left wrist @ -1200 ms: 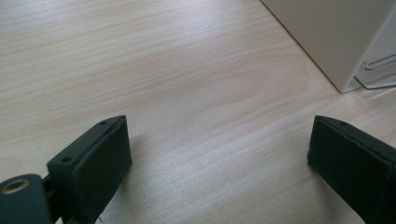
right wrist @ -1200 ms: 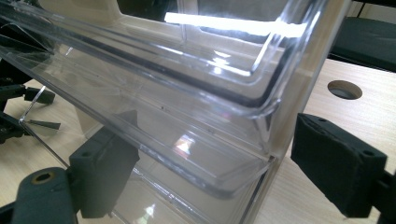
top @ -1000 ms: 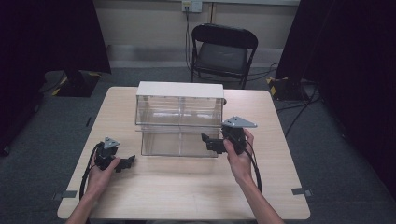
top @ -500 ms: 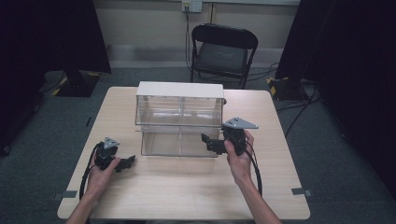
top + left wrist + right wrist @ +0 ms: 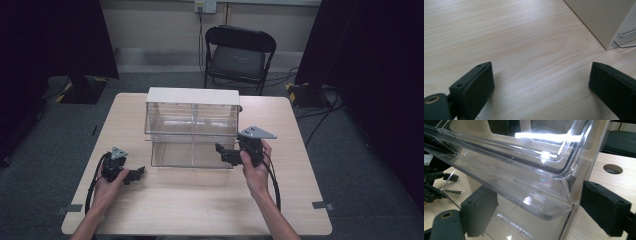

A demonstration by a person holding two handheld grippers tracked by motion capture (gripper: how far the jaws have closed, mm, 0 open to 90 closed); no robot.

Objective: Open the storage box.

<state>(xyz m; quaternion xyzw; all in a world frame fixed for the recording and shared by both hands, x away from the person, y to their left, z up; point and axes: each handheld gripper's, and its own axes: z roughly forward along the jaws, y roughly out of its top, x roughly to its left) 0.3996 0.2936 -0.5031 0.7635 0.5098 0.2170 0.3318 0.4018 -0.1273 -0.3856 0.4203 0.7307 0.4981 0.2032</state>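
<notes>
Clear drawer cabinet (image 5: 192, 129) mid-tabletop (image 5: 200, 200). Right gripper (image 5: 226, 152) spread wide at cabinet's lower right front corner, corner between jaws, not clamped. Left gripper (image 5: 136, 174) released, low on tabletop, left of cabinet, apart.

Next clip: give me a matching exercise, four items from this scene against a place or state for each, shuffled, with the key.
Items
1. left hand-held gripper
2. right hand-held gripper
3. clear drawer cabinet
4. folding chair

Places or states
A. on the floor beyond the table's far edge
B. standing at the middle of the table, white top panel
C. jaws open over bare wood, left of the cabinet
D. jaws open at the cabinet's lower right front corner

Pairs: 1-C, 2-D, 3-B, 4-A
</notes>
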